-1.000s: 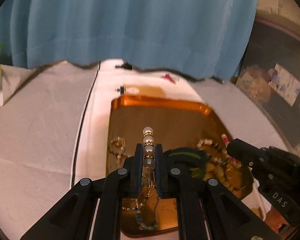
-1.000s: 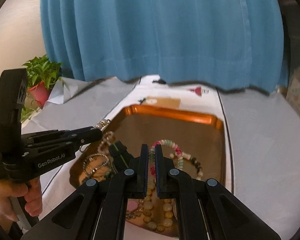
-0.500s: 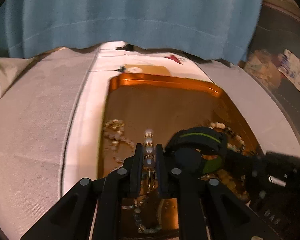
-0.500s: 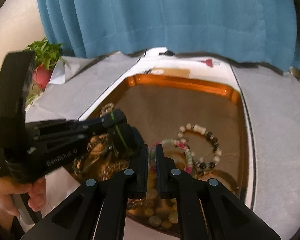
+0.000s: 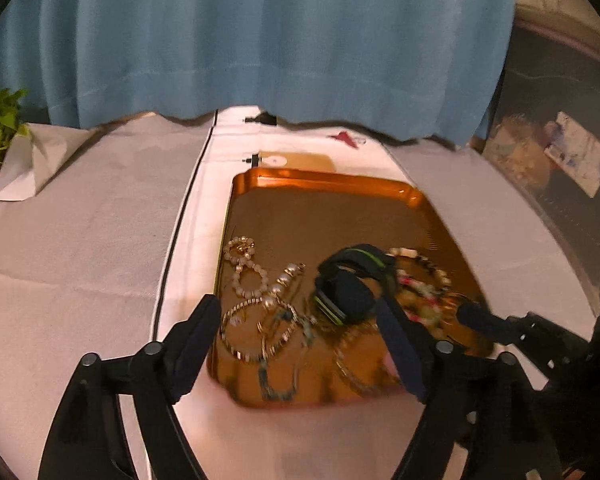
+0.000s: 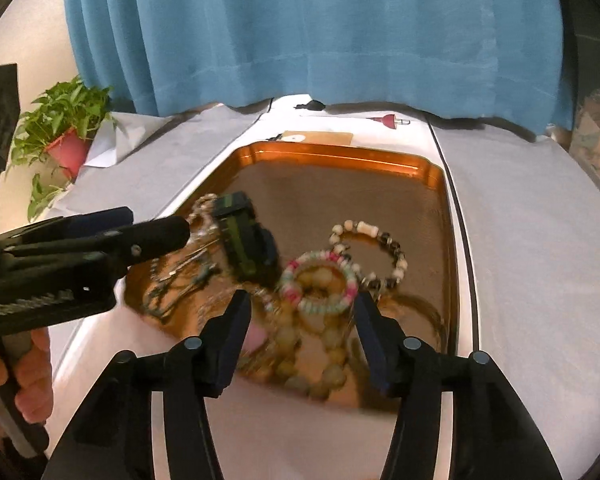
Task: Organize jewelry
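Both sets of jaws are opening right now, and neither has hold of anything. The left gripper (image 5: pixel 296 320) spreads wide over the near-left corner of the copper tray (image 5: pixel 324 178), its pads clear of everything; between and just beyond its fingers lies a tangle of pearl and gold chain bracelets (image 5: pixel 256 300), loose on the tray floor. Just ahead of its right finger sits the black watch with a green stripe (image 5: pixel 350 280).

Over on the other side, the right gripper (image 6: pixel 302 312) is parting too, about halfway open, nothing pinched. Between its fingers sit the pink-and-mint bead bracelet (image 6: pixel 320 284) and, nearer the camera, a string of large amber beads (image 6: pixel 320 356), blurred. Beyond its right fingertip lies the white-and-dark bead bracelet (image 6: pixel 370 256).

So where does the job stand? All the jewelry in view is inside the tray, which reads as good progress. But it is bunched at the near end, pieces overlapping, while the far half of the tray lies bare. By my reckoning the gathering looks done and the separating is left: chains untangled, bracelets spread apart, the watch given its own spot.
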Available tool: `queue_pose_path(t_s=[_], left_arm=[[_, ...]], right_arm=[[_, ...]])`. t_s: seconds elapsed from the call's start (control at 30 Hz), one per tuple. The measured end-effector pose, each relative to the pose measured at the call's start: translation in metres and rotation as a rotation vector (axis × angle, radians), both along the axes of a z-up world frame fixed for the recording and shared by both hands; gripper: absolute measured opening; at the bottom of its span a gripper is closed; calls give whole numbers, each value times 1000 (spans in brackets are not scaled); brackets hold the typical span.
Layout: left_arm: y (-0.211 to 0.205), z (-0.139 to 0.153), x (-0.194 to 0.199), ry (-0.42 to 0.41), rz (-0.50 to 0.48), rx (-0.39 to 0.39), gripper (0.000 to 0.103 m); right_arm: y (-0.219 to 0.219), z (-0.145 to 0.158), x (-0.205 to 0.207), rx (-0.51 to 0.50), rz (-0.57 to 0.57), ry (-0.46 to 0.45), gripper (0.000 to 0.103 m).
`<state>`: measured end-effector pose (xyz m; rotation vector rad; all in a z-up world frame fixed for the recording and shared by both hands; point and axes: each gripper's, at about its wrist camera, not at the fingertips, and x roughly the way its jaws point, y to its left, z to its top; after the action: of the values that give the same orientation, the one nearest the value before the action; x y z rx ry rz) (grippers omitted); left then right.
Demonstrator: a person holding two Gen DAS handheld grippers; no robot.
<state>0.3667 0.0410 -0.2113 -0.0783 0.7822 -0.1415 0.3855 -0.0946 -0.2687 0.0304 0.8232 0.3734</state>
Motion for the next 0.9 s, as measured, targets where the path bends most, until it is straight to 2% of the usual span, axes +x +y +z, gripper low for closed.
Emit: queue_pose_path(t_s=[0.1, 0.23, 0.37, 0.7, 0.9], left_arm=[[-3, 18, -26, -9, -19, 1, 79], [-7, 48, -68, -21, -38, 5, 80], [-10, 78, -114, -44, -28, 22, 81], [-19, 159, -231, -120, 7, 46, 82], [-27, 189, -287, -146, 31, 21, 91]], right_arm=[[1, 15, -26, 11, -23, -10, 62], [2, 42, -61, -2, -48, -45, 63], [-4, 81, -104, 14, -83, -81, 68], [8, 176, -217, -5, -43, -143, 69], [3, 215, -276, 9, -81, -70, 69]])
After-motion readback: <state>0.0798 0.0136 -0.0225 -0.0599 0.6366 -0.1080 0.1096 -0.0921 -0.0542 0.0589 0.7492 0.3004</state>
